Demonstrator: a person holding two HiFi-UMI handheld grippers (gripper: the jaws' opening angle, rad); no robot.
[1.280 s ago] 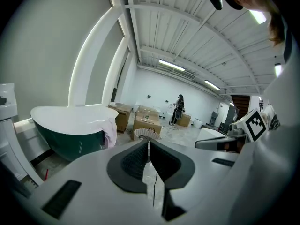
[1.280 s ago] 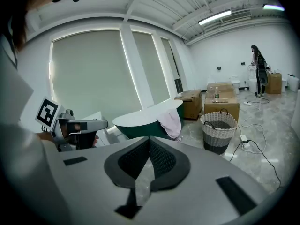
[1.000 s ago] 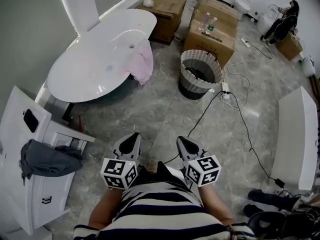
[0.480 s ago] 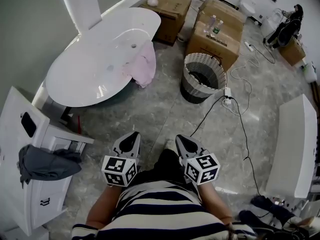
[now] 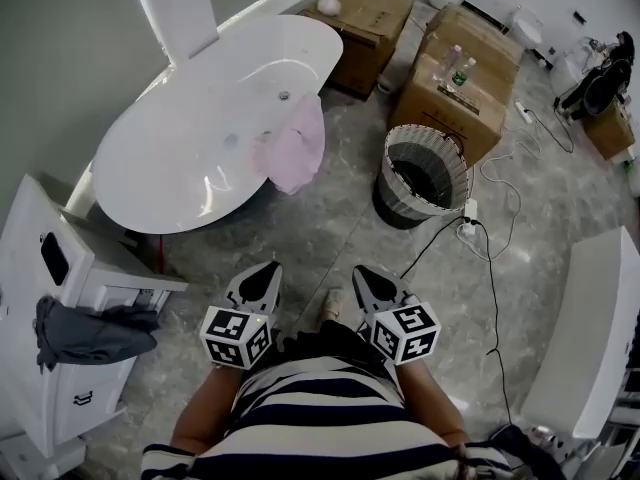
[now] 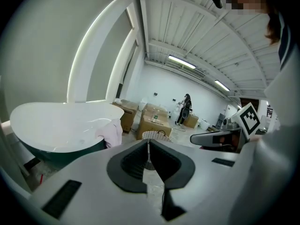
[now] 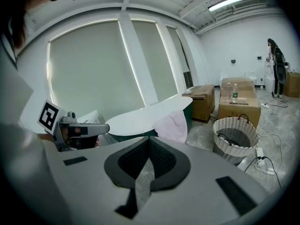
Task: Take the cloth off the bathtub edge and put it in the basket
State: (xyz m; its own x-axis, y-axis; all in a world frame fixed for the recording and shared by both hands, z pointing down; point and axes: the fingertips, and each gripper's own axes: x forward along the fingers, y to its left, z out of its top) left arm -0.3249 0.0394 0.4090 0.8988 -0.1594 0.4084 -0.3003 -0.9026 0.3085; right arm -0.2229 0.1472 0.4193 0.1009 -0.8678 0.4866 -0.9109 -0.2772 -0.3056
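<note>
A pink cloth hangs over the near rim of the white bathtub, also seen as the pink cloth and the pink cloth. A woven basket stands on the floor to the right of the tub, shown too as the basket. My left gripper and right gripper are both shut and hold nothing. They are held close to my body, well short of the cloth. Left gripper and right gripper jaws meet at the tips.
Cardboard boxes with bottles on top stand behind the basket. A black cable and power strip lie on the floor right of it. A white cabinet with a dark garment is at my left. A white panel lies at right.
The view has shifted: tub, cloth and basket sit a little nearer and further right in the head view. Both grippers stay shut at my waist.
</note>
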